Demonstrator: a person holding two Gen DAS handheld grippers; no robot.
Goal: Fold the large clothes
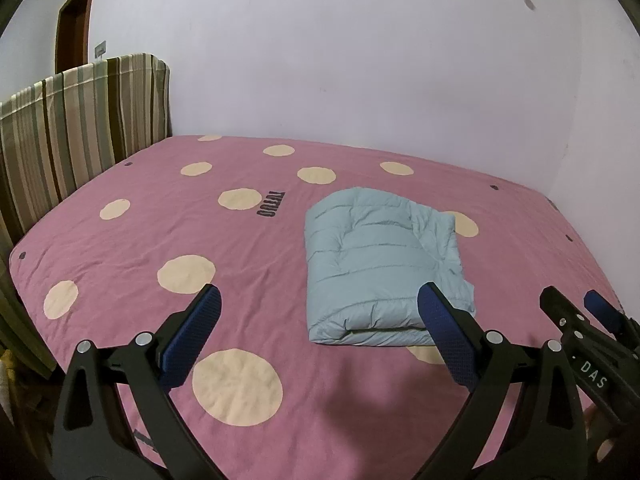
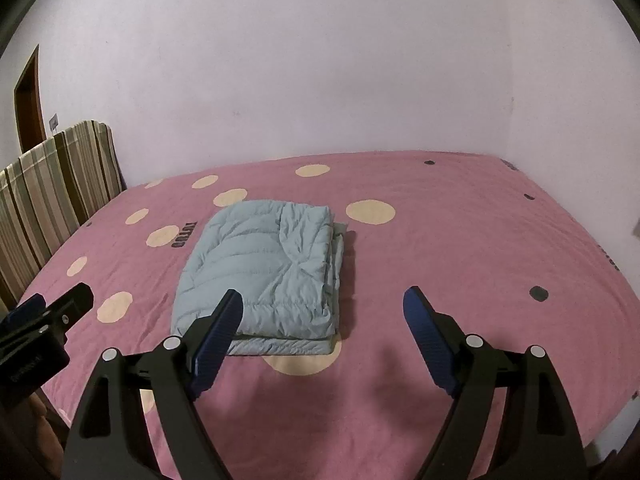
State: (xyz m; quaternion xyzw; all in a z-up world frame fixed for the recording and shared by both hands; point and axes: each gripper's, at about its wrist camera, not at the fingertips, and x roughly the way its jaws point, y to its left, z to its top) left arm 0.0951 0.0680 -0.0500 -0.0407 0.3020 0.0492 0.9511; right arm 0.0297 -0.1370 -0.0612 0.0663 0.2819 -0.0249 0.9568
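Note:
A light blue puffer jacket [image 1: 376,264] lies folded into a thick rectangle on the pink bed [image 1: 240,280]; it also shows in the right wrist view [image 2: 264,272]. My left gripper [image 1: 320,300] is open and empty, held above the bed just in front of the jacket's near left corner. My right gripper [image 2: 324,304] is open and empty, in front of the jacket's near right corner. Neither touches the jacket. The right gripper shows at the right edge of the left wrist view [image 1: 576,312], the left gripper at the left edge of the right wrist view [image 2: 44,312].
The pink bedspread [image 2: 440,260] has cream dots and dark lettering. A striped headboard [image 1: 72,128] stands at the left, with a brown door [image 1: 74,24] behind it. White walls [image 2: 320,80] bound the bed at the back and right.

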